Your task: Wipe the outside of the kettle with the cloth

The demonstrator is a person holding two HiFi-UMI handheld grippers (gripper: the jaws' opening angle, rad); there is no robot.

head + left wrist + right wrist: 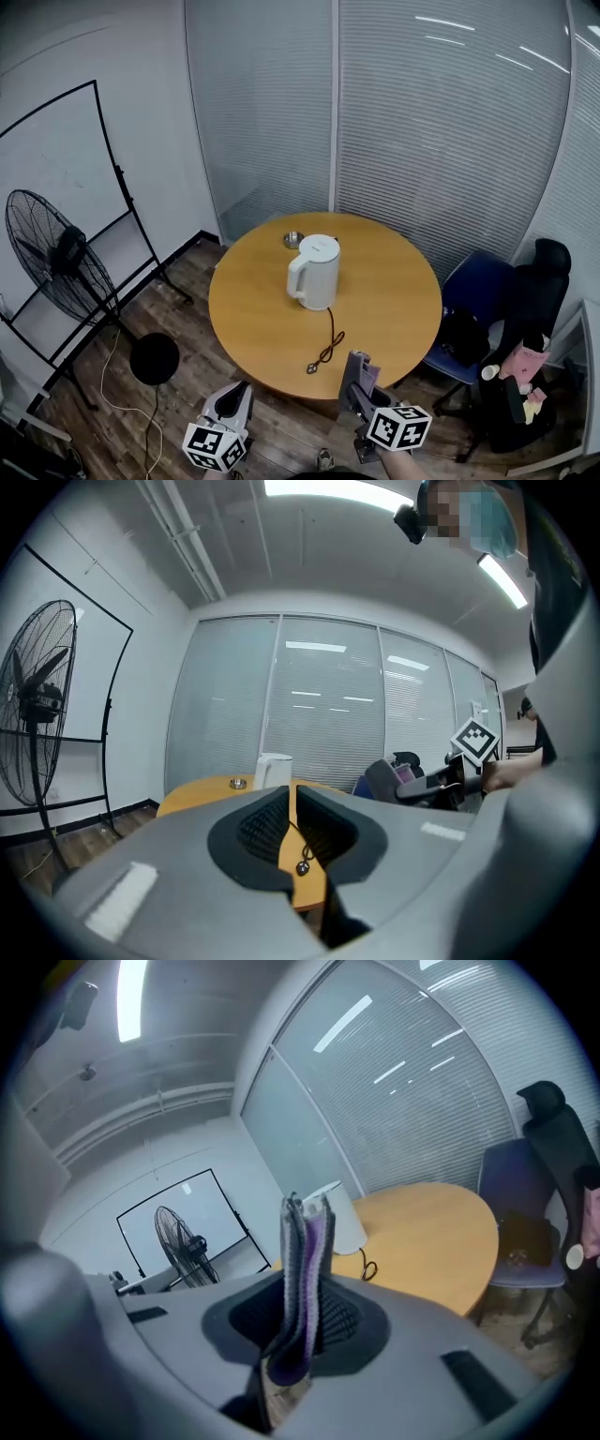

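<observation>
Kettle (314, 272) white, cloth (304, 1260) in right tongs (298, 1321)

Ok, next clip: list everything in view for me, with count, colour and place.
table: one, round, wood-coloured, room centre.
kettle: one, white, on the table.
cord: one, black, trailing from the kettle toward the table's near edge.
dish: one, small, metallic, behind the kettle.
fan: one, black, on the floor at left.
whiteboard: one, black-framed, behind the fan.
blue chair: one, right of the table.
black chair: one, far right.
cloth: one, purple-grey, in the right gripper.
left gripper: grey, shut, empty.
right gripper: grey, shut on the cloth.
</observation>
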